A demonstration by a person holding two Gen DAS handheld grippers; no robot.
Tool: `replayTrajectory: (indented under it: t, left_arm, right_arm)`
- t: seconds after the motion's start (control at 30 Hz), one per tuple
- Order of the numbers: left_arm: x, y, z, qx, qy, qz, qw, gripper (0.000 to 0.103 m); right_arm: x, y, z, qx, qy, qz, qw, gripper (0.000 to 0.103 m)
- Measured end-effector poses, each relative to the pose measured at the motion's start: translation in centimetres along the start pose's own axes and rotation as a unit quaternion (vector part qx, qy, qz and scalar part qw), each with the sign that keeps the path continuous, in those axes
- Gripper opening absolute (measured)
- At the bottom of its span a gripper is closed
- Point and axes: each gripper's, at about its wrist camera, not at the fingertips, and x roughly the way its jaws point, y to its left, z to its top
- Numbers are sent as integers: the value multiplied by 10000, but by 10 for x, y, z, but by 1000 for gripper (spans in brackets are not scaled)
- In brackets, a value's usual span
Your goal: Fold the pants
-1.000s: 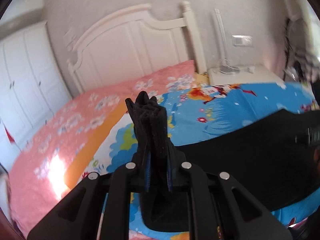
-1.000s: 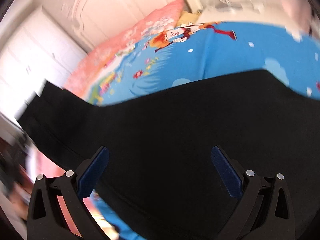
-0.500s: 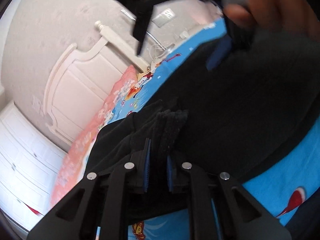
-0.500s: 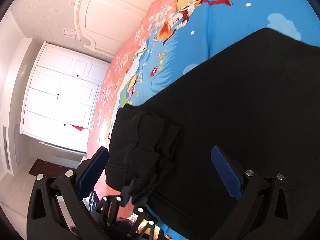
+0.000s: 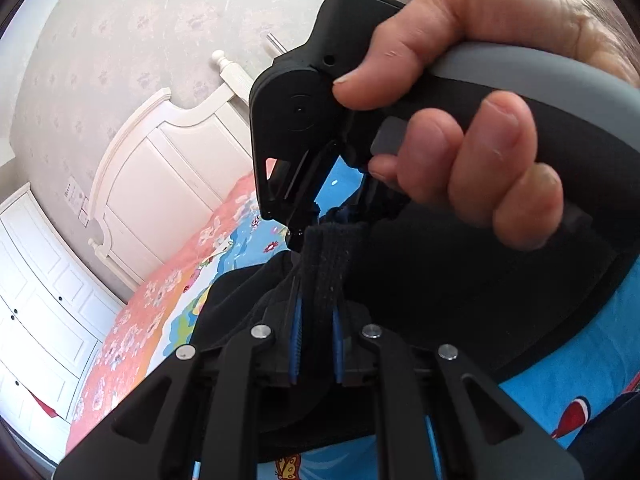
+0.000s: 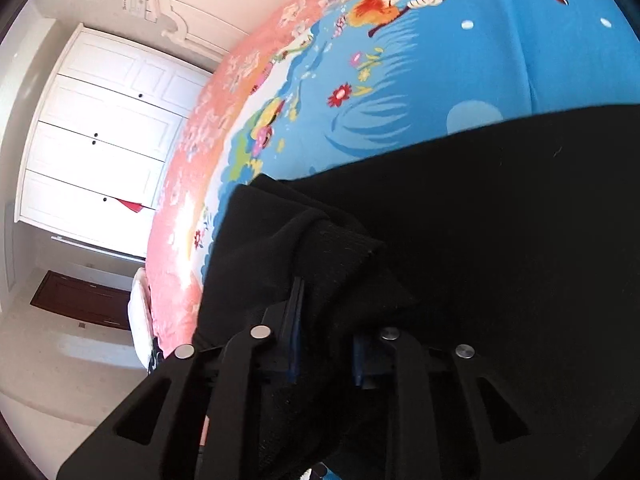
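The main risk here, in my judgement, is that the thick cuff end of the black pants (image 5: 328,264) slips out of one grip when the hands start to move, because the two grippers pinch nearly the same bunch of cloth and can pull against each other. The left gripper (image 5: 316,344) is closed on the ribbed cuff, with its blue pads (image 5: 295,340) pressing the cloth from both sides. The right gripper (image 6: 324,344) has just been closing, and now its jaws are together on a fold of the same dark fabric, so both claws hold the pants. In the left wrist view the person's hand (image 5: 472,132) on the handle of the right gripper is very close above the left one, so the tools could also bump. Another danger is that only some of the layers are caught, and then the fold would come out crooked or one layer would drop. The pants lie on the blue cartoon bedsheet (image 6: 460,80), with their wide body spread flat and the gripped end doubled over the rest near the pink side of the bed (image 6: 208,120). The cloth looks soft, thick and knitted, matte black, with a ribbed band at the end, and it bunches easily
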Motion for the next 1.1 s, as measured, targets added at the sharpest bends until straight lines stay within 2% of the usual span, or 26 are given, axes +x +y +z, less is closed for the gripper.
replayTrajectory:
  t: [0.13,0.2,0.3,0.33,0.4,0.43,0.47,0.6,0.7,0.73,0.8,0.9,0.93,0.97,1.03,1.1]
  left_arm:
    - [-8,-13,14,95,-305,-102,9994,12]
    - [-9,-29,19,232,-405,-225,9987,12]
    - [7,-49,16,254,-250,-499,9981,12]
    - [9,-56,14,314,-189,-531,9979,14]
    - [10,-59,11,283,-137,-641,9975,27]
    - [9,-57,11,196,-121,-779,9967,43]
    - [9,-51,11,91,-110,-872,9961,50]
    - [7,-30,10,-421,-17,-1172,9922,51]
    - [8,-14,8,-702,4,-1346,9884,51]
    - [5,-12,9,-859,29,-1526,9845,51]
    - [8,-3,6,-1192,167,-1908,9742,51]
    - [-1,1,7,-1461,269,-2449,9581,52]
    - [-2,11,7,-1679,270,-2680,9483,52]
    - [-5,25,6,-2042,248,-3014,9310,52]
    - [-8,53,0,-2640,179,-2996,9166,51]
    - [-3,87,-11,-3314,228,-2623,9060,37]
  right_arm:
    - [-38,-13,-9,-177,-362,-153,9991,15]
    - [-42,-33,-13,-30,-381,-189,9991,15]
    - [-31,-57,-15,126,-252,-259,9993,16]
    - [-29,-62,-16,145,-276,-173,9994,16]
    - [-28,-66,-17,189,-327,-81,9993,18]
    - [-28,-69,-16,241,-340,-144,9990,23]
    - [-27,-71,-16,272,-348,-193,9988,36]
    - [-30,-72,-16,290,-335,-152,9989,38]
    - [-30,-68,-16,196,-402,-341,9984,38]
    - [-30,-65,-17,128,-456,-444,9979,38]
    - [-30,-62,-20,16,-493,-570,9972,30]
    - [-27,-56,-22,-78,-551,-687,9961,27]
    - [-27,-54,-24,-122,-576,-744,9955,27]
    - [-29,-53,-25,-178,-604,-798,9948,27]
    - [-32,-47,-28,-342,-720,-966,9921,27]
    - [-38,-41,-34,-483,-863,-1130,9887,27]
